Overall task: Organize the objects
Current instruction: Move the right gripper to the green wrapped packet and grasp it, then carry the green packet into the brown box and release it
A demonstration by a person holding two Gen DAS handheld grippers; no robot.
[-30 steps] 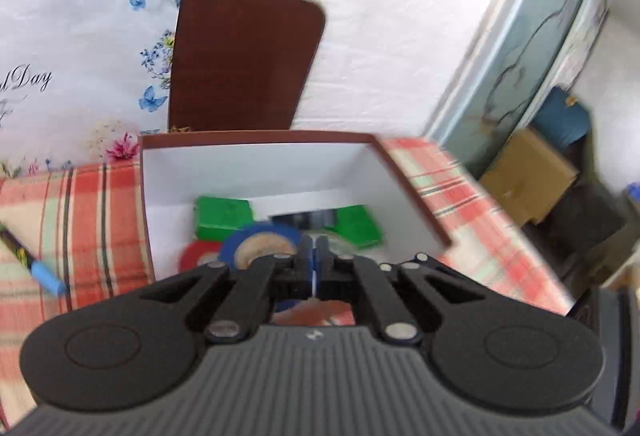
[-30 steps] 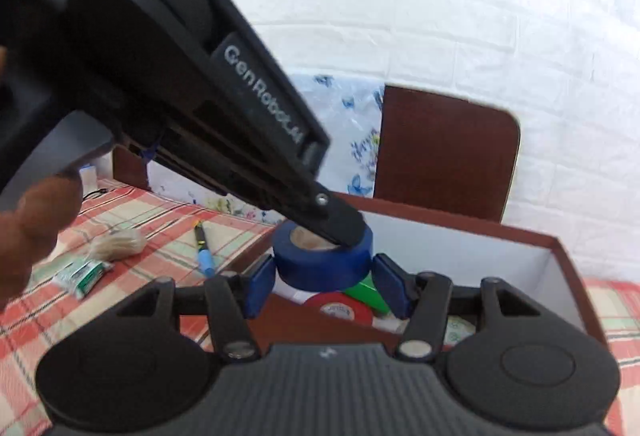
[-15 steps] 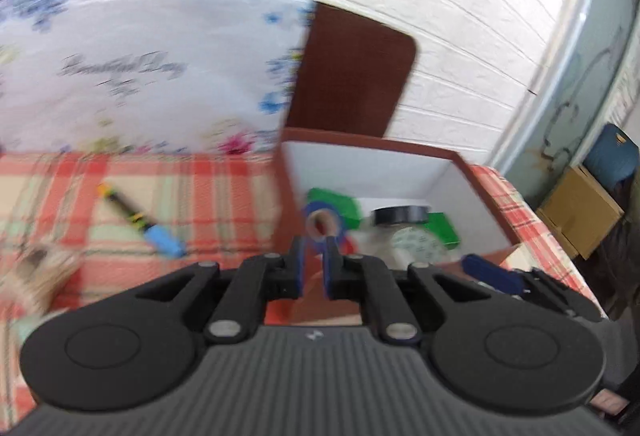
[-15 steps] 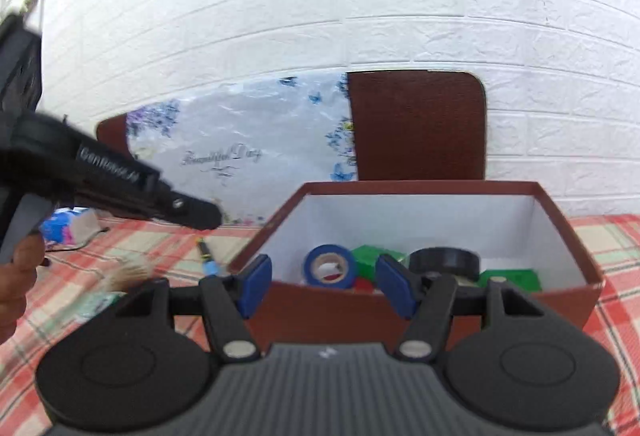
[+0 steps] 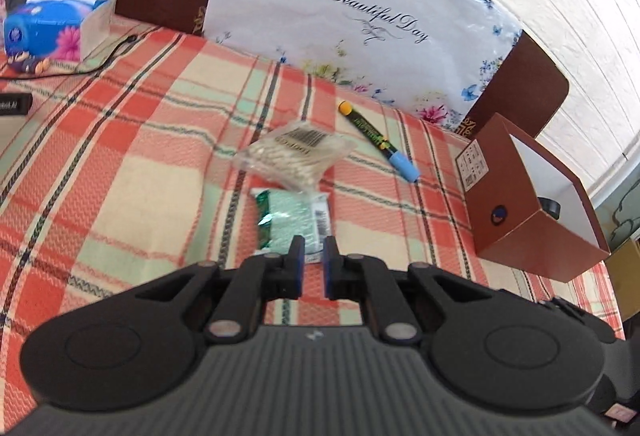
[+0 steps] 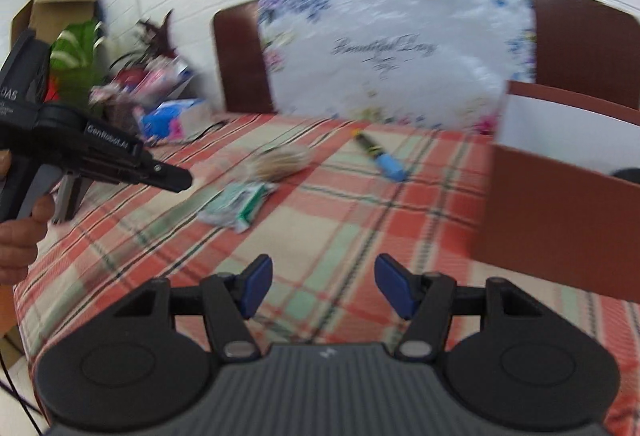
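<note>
Left view: your left gripper [image 5: 313, 263], nearly shut and empty, hovered over the green packet [image 5: 294, 217]; bag [image 5: 294, 154] and marker [image 5: 378, 140] beyond, box [image 5: 532, 208] right. Right view: your right gripper [image 6: 322, 286] gaped empty above the cloth [image 6: 320, 220], box [image 6: 560, 212] beside.

Left claw [image 5: 313, 261] nearly closed, empty — over green packet [image 5: 294, 219]; marker [image 5: 376, 134] beyond.

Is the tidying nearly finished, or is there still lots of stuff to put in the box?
Partly done. A black roll already sits in the box. Nothing is in hand: the left hand-held gripper is nearly shut and empty above the green packet, and the right hand-held gripper is open and empty. Still on the cloth: the green packet, the clear bag and the marker.
</note>
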